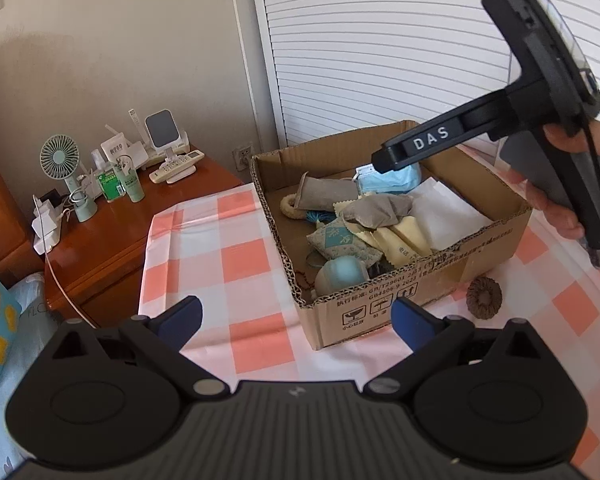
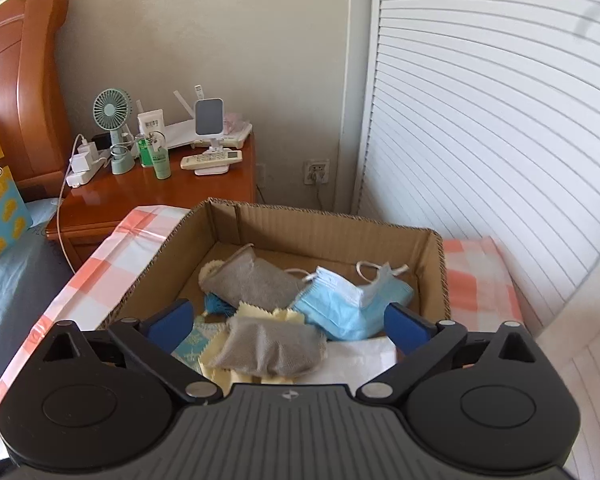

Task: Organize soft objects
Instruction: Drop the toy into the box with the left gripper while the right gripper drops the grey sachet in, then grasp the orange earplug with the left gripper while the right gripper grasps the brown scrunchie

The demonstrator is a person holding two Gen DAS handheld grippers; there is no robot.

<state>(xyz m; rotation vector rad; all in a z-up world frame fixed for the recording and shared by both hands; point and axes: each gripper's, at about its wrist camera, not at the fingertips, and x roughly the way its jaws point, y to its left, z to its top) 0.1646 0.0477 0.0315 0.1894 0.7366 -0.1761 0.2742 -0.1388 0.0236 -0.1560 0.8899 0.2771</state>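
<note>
Soft stuff is nearly all piled in the cardboard box [image 1: 380, 292] sitting on the pink-checked tablecloth [image 1: 204, 248]: a blue face mask [image 2: 340, 304], two grey pouches, some yellow cloths [image 1: 400, 240], a patterned sachet [image 1: 340, 242] and a pale blue round thing [image 1: 342, 272]. The mask lies loose on top at about 1 o'clock in the right wrist view, nothing touching it, so my guess is it's just been let go there.

Right gripper [image 2: 290, 320] hangs over the box, tilted down into it, jaws spread wide and empty. Makes sense if it's a drop-off pose. Left gripper [image 1: 296, 316] hovers by the box's near corner, jaws also wide, holding nothing, probably waiting its turn.

Only the left wrist view shows the brown knitted ring [image 1: 484, 298] lying on the cloth just beside the box, around 3 o'clock from the left gripper. That looks like the one straggler not put away yet. Same view shows a hand [image 1: 556, 200] gripping the right tool's handle. The right view gives a better look down at the mask and the grey pouch [image 2: 268, 346] under it. Off at 10 o'clock, a wooden nightstand [image 2: 172, 192] with a little fan [image 2: 110, 110].
</note>
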